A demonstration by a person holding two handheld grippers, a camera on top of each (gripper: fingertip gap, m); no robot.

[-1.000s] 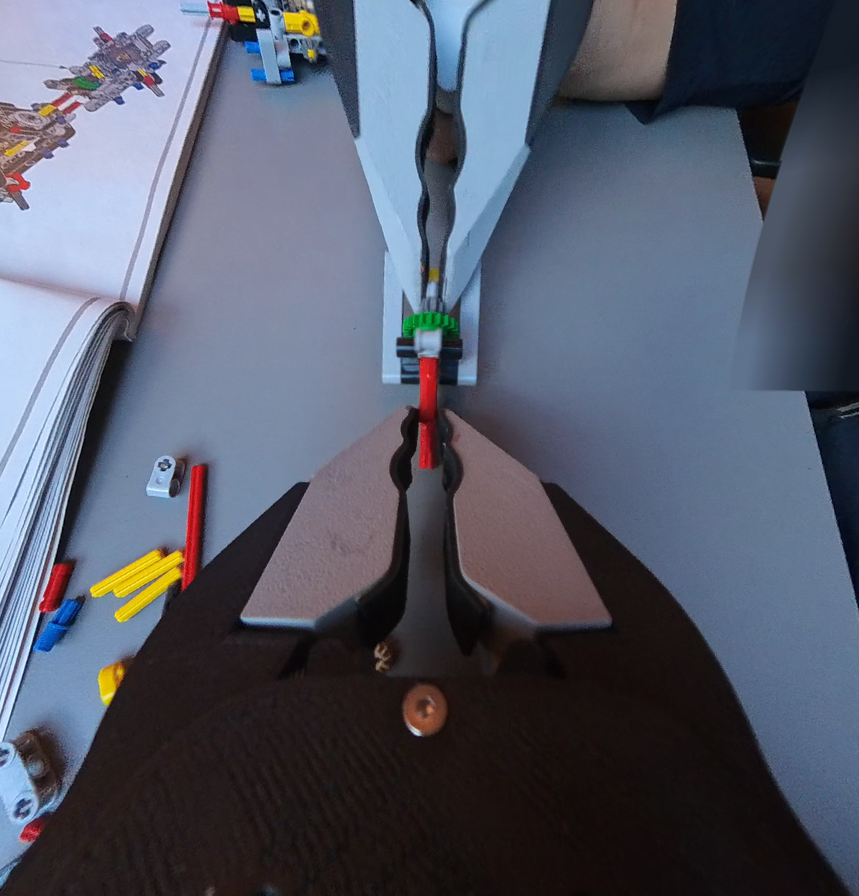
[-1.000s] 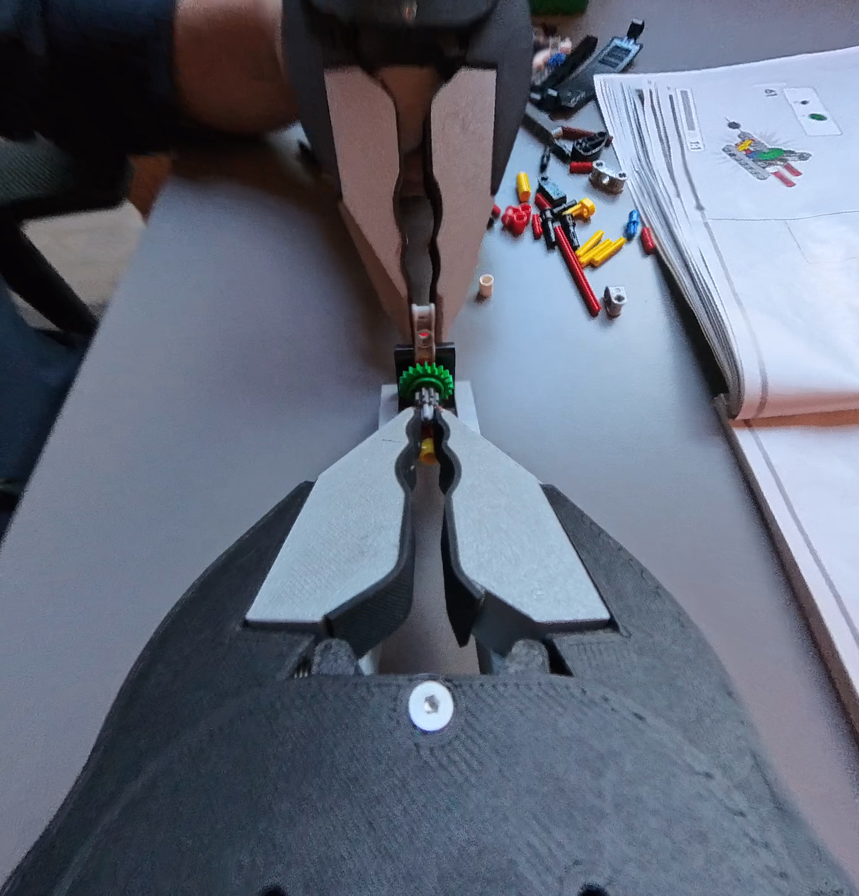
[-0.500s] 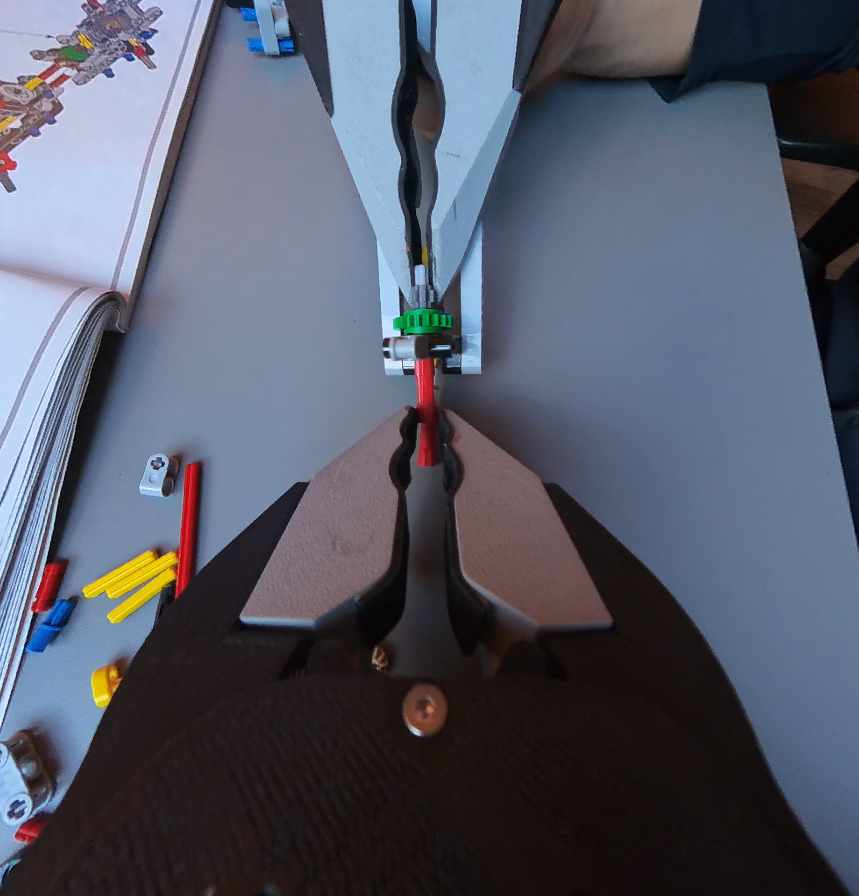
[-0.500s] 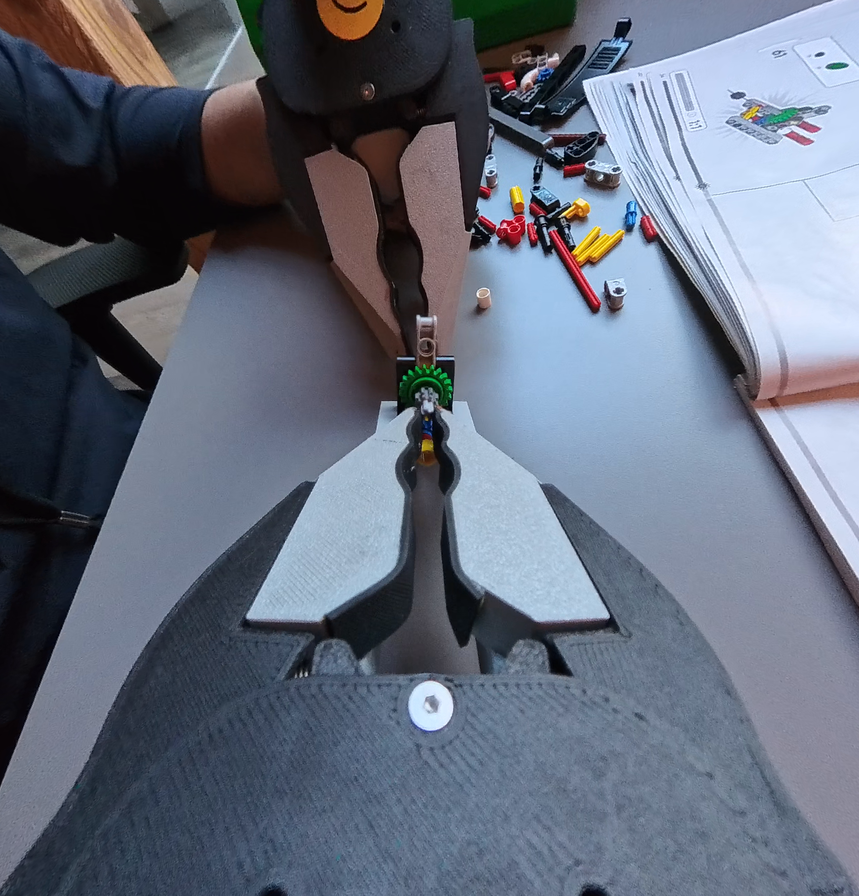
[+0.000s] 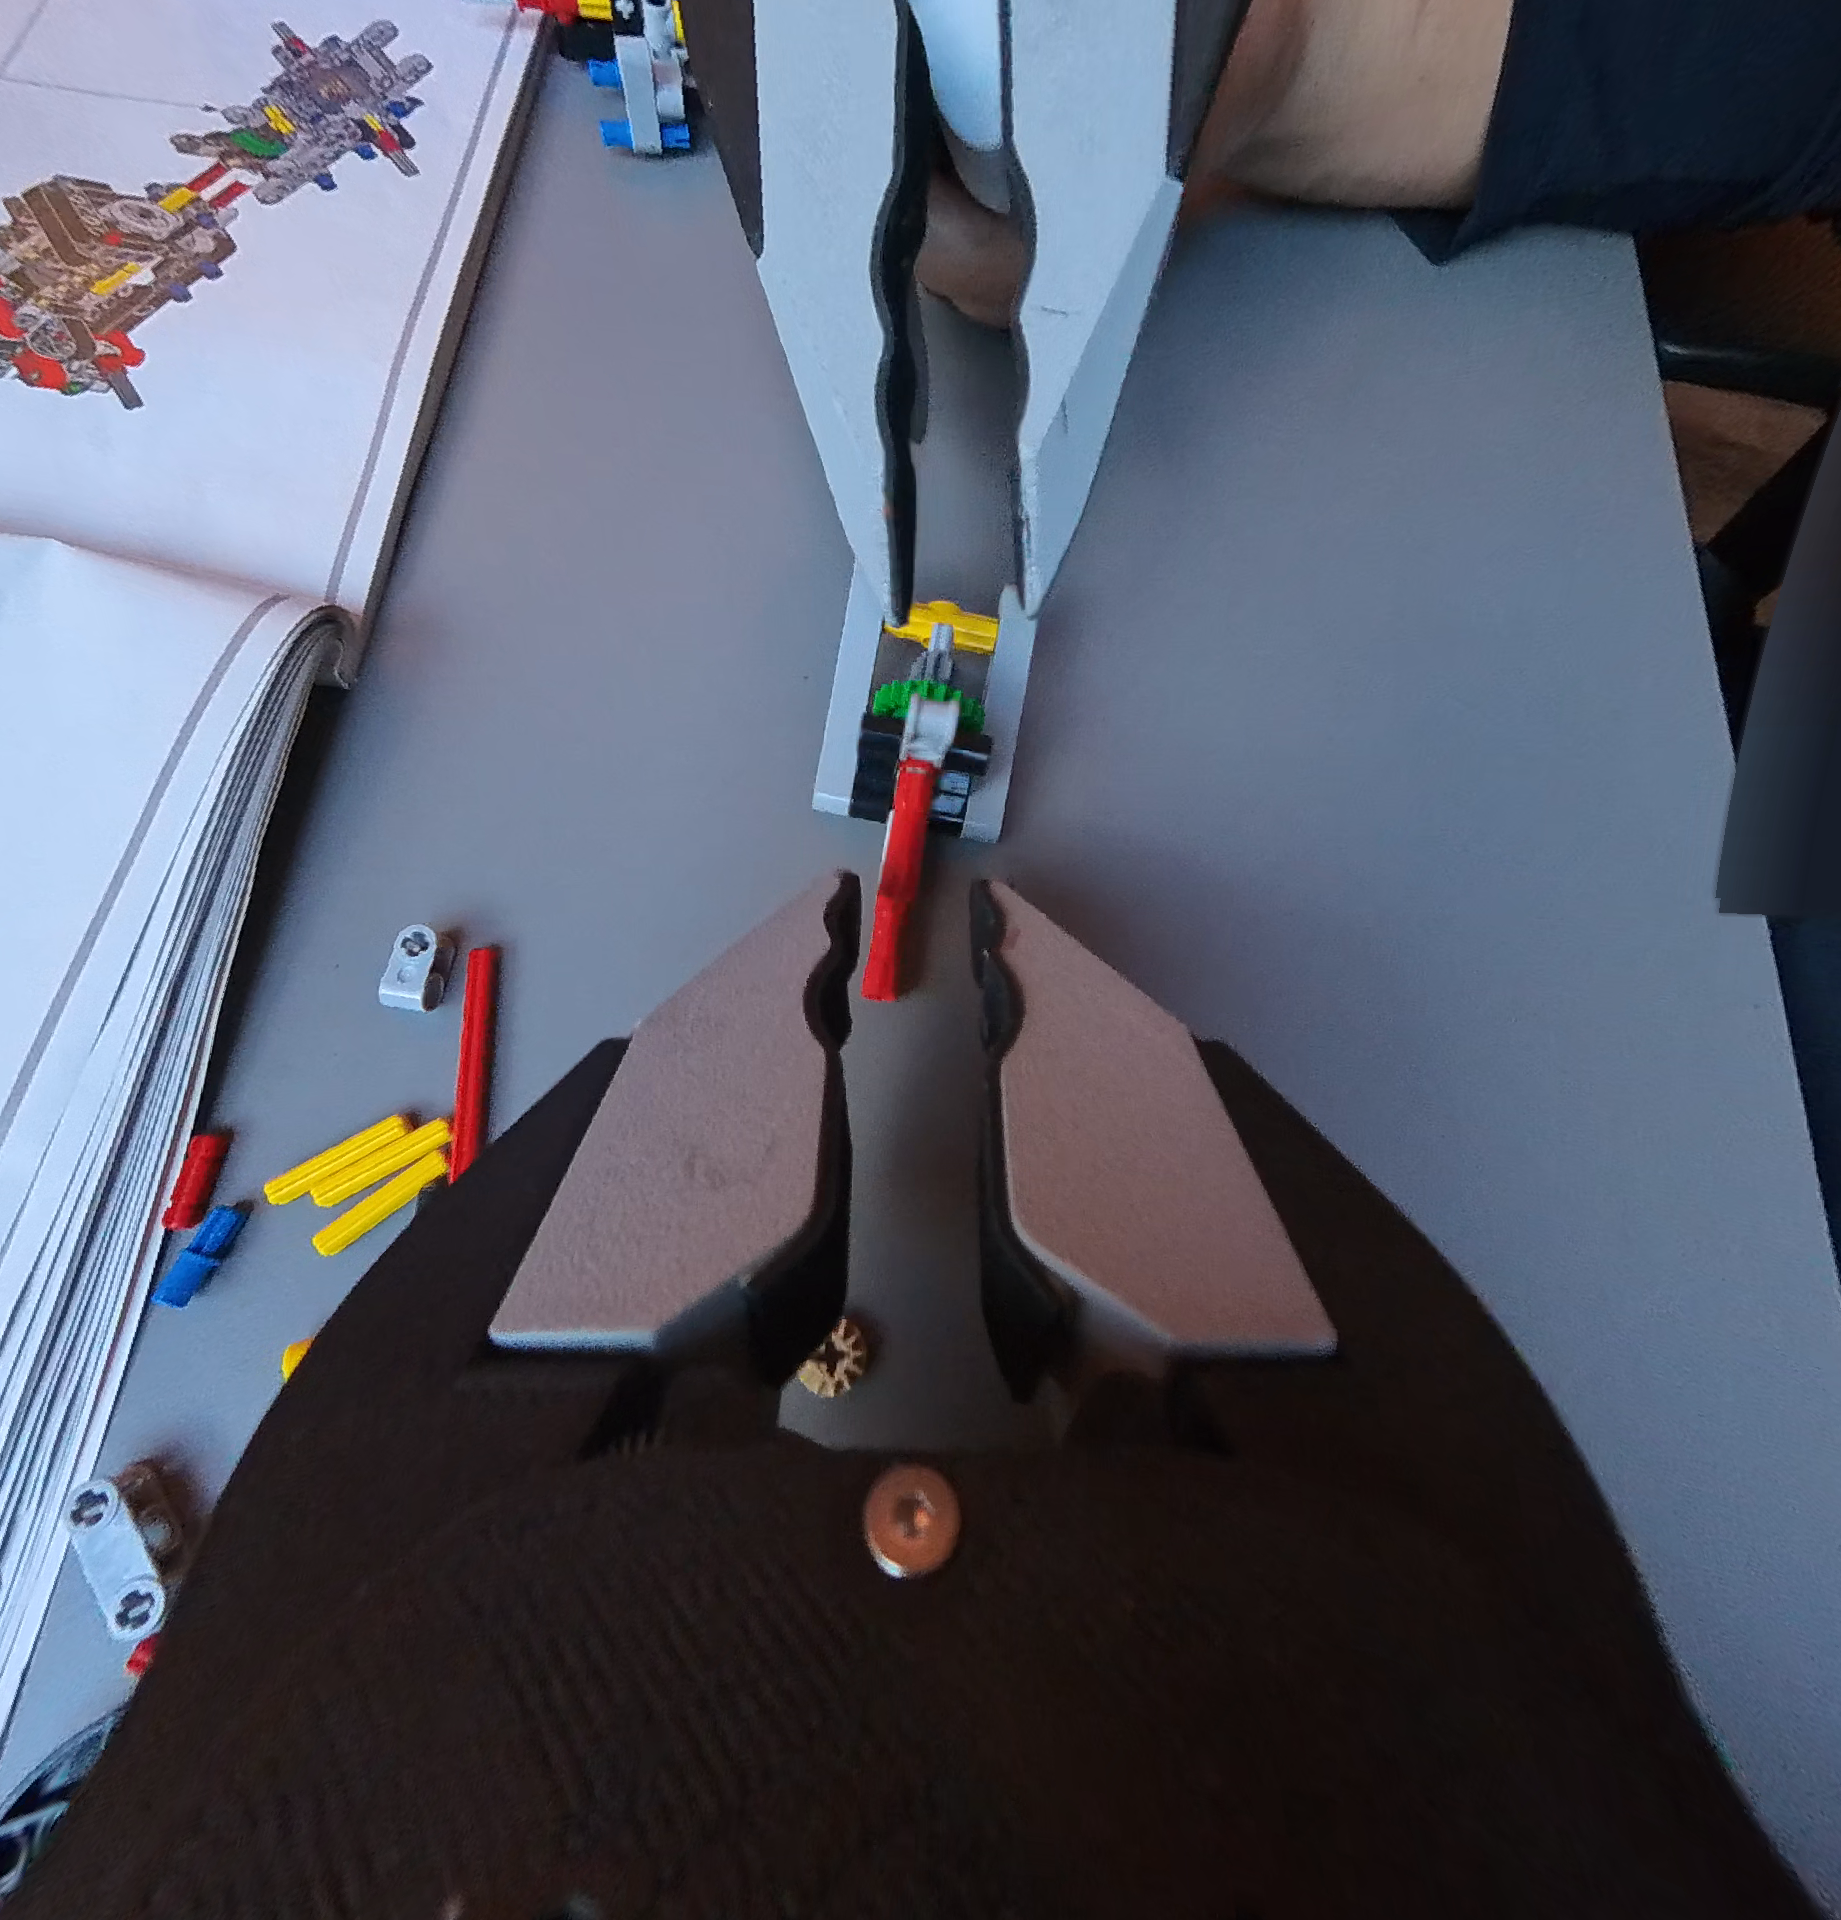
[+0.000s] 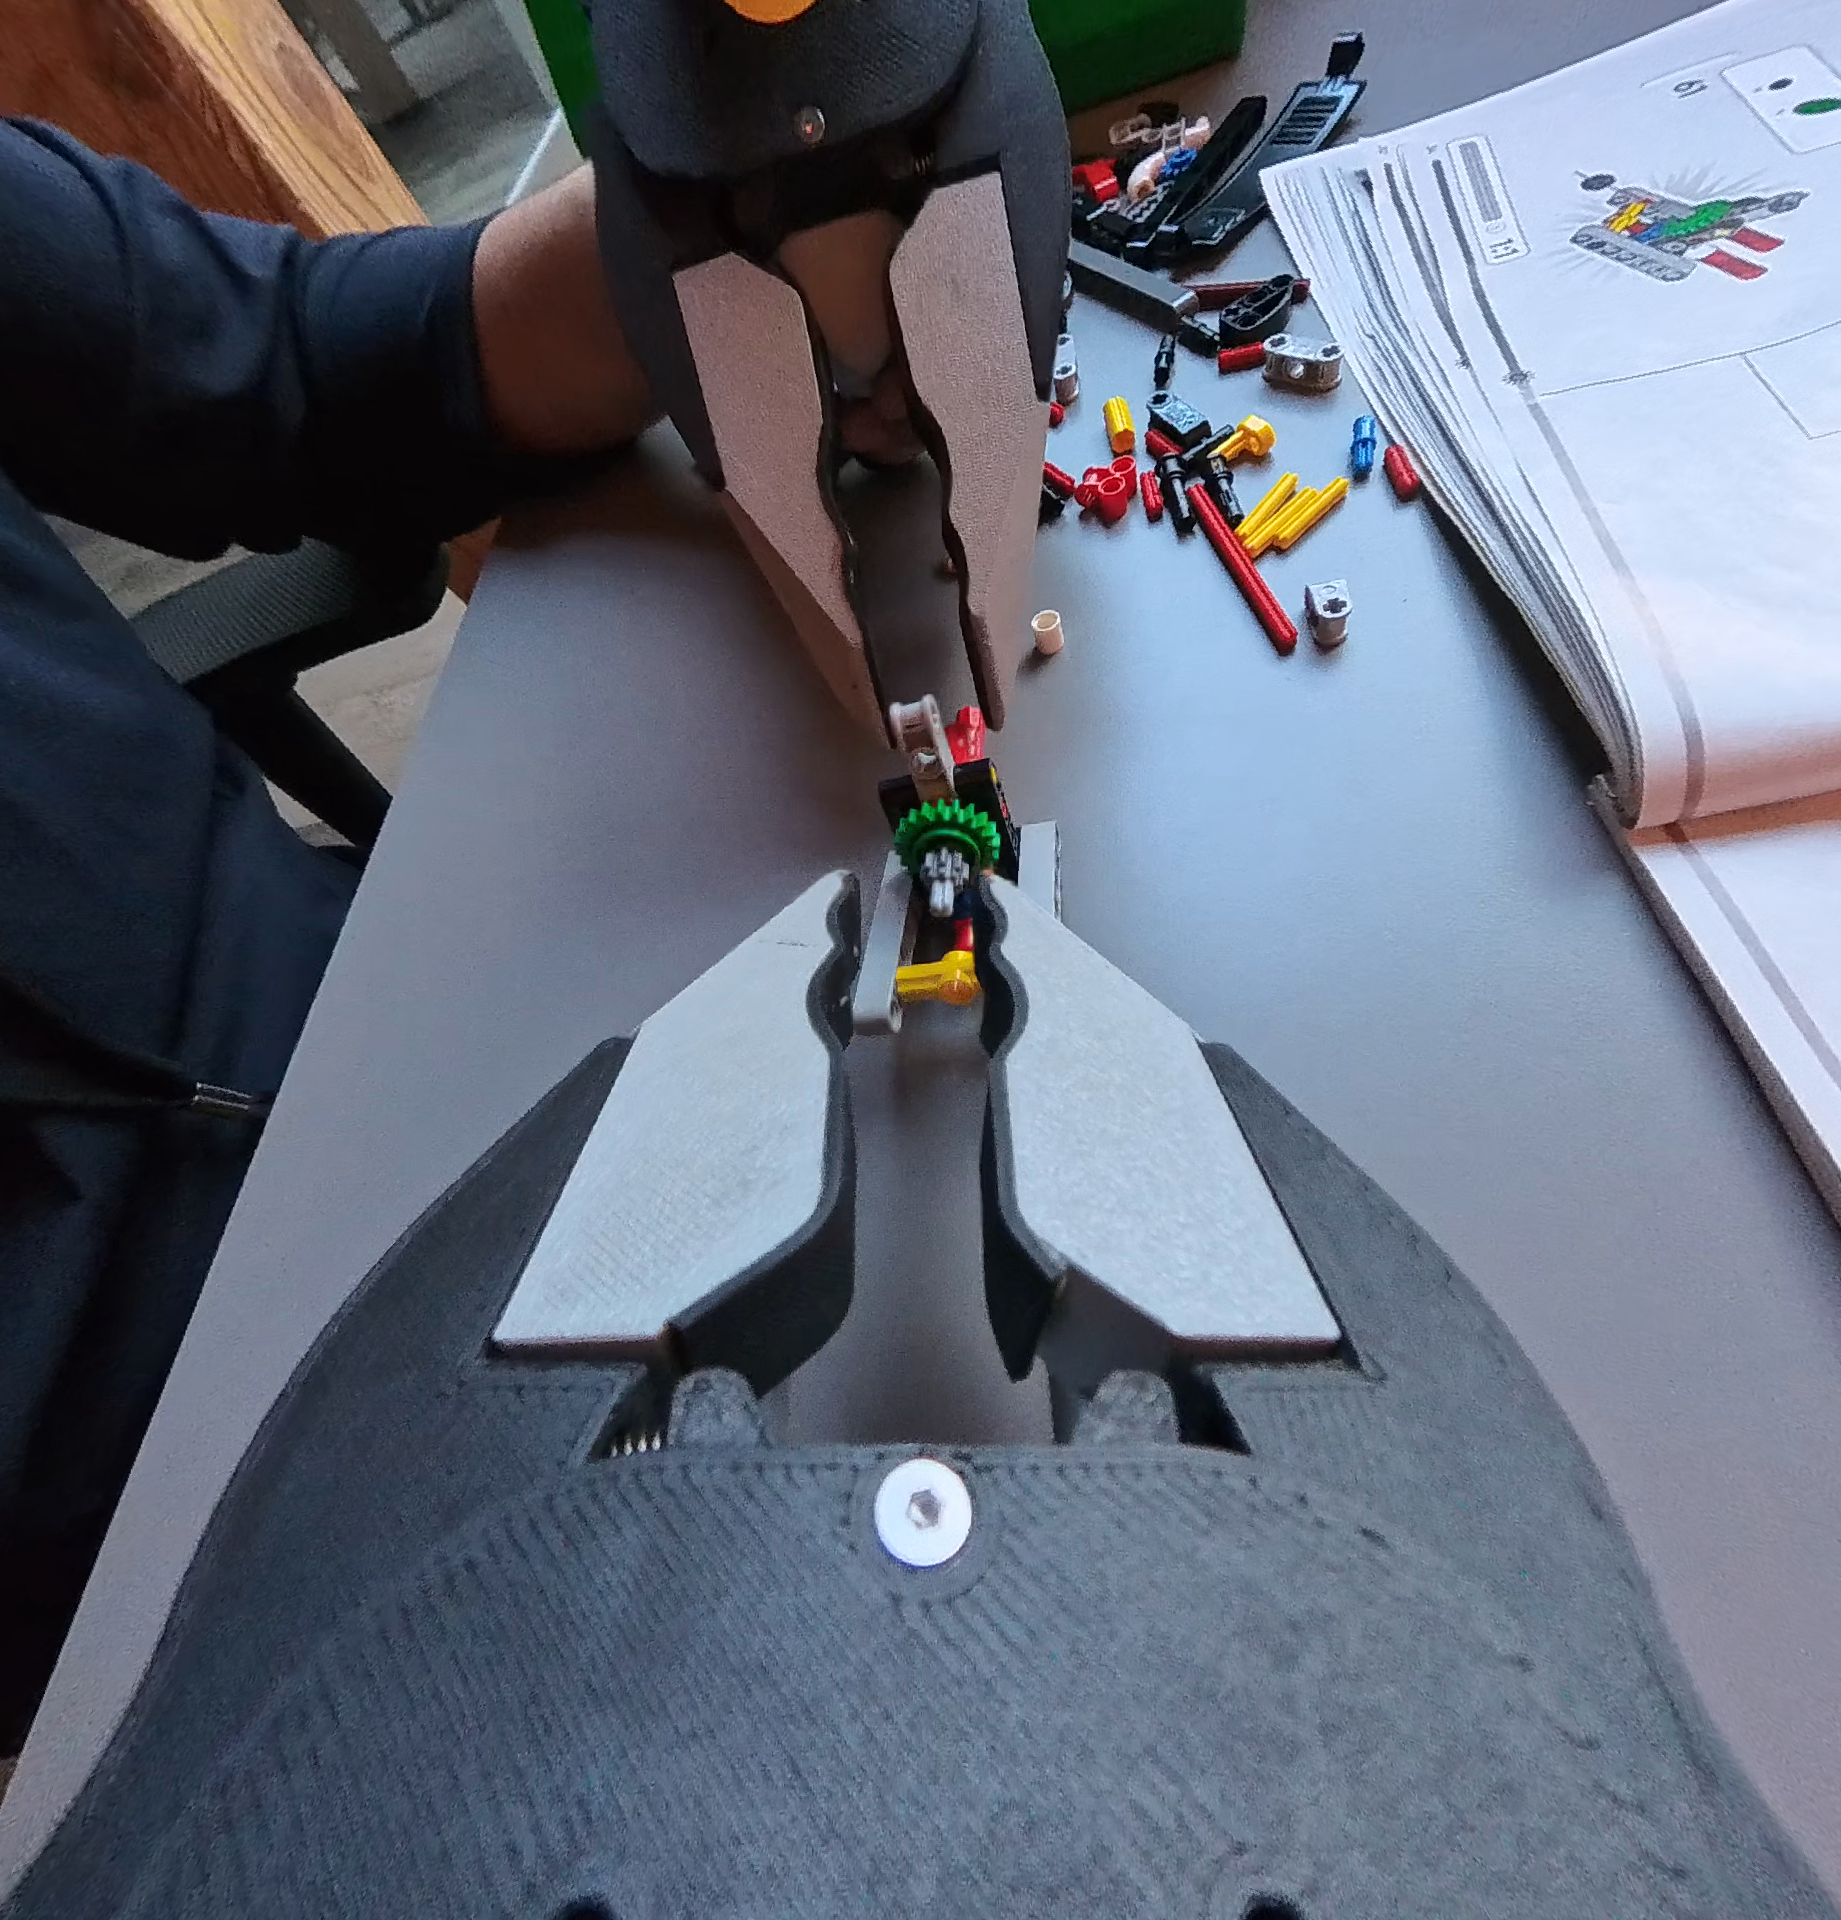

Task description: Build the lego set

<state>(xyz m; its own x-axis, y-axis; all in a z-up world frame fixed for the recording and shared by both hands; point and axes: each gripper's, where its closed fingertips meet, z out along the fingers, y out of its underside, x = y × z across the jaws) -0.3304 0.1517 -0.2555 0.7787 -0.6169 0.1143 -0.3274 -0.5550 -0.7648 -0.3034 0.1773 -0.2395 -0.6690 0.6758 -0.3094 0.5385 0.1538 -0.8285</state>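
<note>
Left gripper (image 5: 908, 940): black ribbed shell, 2 grey wedge fingers with wavy black pads, 1 copper-toned screw. Right gripper (image 6: 916, 951): dark grey shell, same fingers, 1 white screw. Person: dark navy sleeves (image 6: 199, 343).

Hobby or office-style desk used as toy-brick assembly station. Plain grey tabletop (image 6: 1415, 1039) under both tongs. Thick open instruction booklet (image 5: 116, 727) left of left tongs, pages showing coloured model drawings. Loose building-toy parts (image 6: 1238, 488) scattered beside booklet: yellow and red axles, pins, grey connectors. Part-built brick assembly (image 5: 921, 727) with green gear on table between the tong tips. Wooden surface (image 6: 199, 114) and chair arm (image 6: 272, 613) beyond table edge, behind left tongs.
</note>
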